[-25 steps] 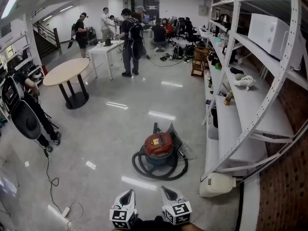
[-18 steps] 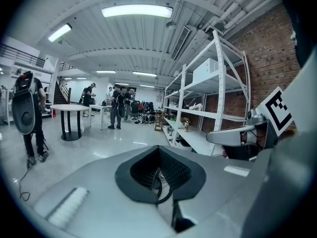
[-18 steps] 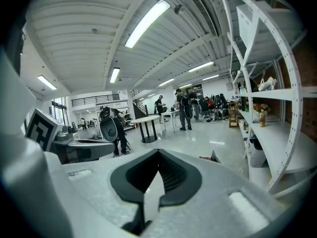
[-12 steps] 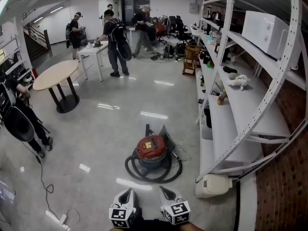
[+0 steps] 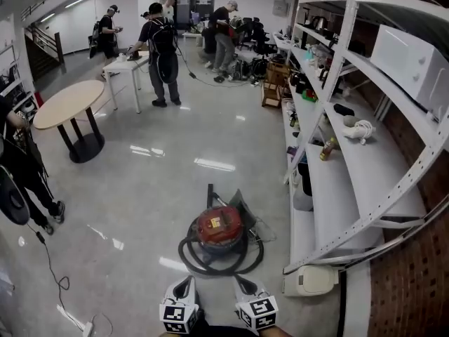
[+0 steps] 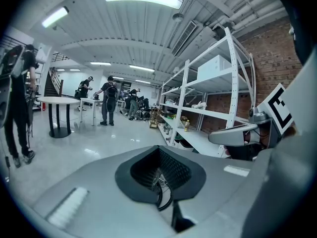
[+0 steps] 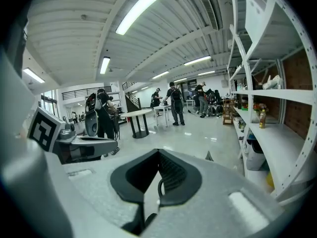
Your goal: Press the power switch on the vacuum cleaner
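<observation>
The vacuum cleaner (image 5: 217, 227) stands on the glossy floor just ahead of me. It has a red drum with a yellow label on top, and its black hose (image 5: 210, 260) is coiled round its base. My left gripper (image 5: 184, 286) and right gripper (image 5: 245, 283) are held low at the bottom edge of the head view, side by side and short of the hose. Neither touches the vacuum. In the left gripper view the left gripper (image 6: 161, 171) has its jaws together with nothing held. In the right gripper view the right gripper (image 7: 157, 176) also has its jaws together with nothing held.
A white shelving rack (image 5: 344, 181) runs along the right, with a white appliance (image 5: 309, 280) on the floor at its foot. A cable and power strip (image 5: 72, 317) lie at the lower left. A person (image 5: 17, 170) stands at the left near a round table (image 5: 67, 104). Several people stand at the back.
The view has advanced and the vacuum cleaner now sits a little nearer and lower in the picture. Both grippers keep their place at the bottom edge. The people at the back have shifted.
</observation>
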Tool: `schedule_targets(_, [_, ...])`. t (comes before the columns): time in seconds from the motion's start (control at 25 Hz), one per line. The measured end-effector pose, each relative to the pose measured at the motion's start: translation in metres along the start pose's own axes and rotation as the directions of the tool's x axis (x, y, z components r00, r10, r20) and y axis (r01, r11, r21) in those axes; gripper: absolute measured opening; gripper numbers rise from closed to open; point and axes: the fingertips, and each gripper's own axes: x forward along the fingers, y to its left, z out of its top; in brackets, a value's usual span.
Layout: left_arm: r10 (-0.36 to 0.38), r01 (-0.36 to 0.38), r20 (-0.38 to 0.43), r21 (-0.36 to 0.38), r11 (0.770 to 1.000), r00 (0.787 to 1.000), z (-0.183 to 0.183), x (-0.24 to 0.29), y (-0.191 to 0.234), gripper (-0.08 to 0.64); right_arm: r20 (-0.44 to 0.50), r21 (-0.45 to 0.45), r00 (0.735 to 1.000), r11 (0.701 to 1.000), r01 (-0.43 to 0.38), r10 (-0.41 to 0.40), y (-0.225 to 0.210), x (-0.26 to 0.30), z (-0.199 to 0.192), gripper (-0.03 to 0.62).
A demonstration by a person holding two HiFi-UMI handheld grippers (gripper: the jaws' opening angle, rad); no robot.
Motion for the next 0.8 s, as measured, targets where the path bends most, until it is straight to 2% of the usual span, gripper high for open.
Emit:
schedule_targets(0.28, [-0.015,0.014,-0.01,-0.03,0.999,1.0,0.016,0.043,0.059,0.015,-0.046,-0.021,0.998,0.999,0.033,-0.034,-0.003,0.068,0.028,-0.008])
schedule_targets(0.48, [-0.017,0.017,0.008,-0.024,1.0,1.0,0.036,0.074,0.102,0.015,-0.069,-0.048,0.996,0.998,0.046,-0.049,-0.003,0.114,0.048,-0.008])
schedule_targets(0.8, [0.002,-0.003,-0.046,-0.035,0.999,0.999,0.024,0.098,0.14,0.015,-0.154,-0.042,0.986,0.998,0.055,-0.061,-0.003,0.156,0.039,-0.008])
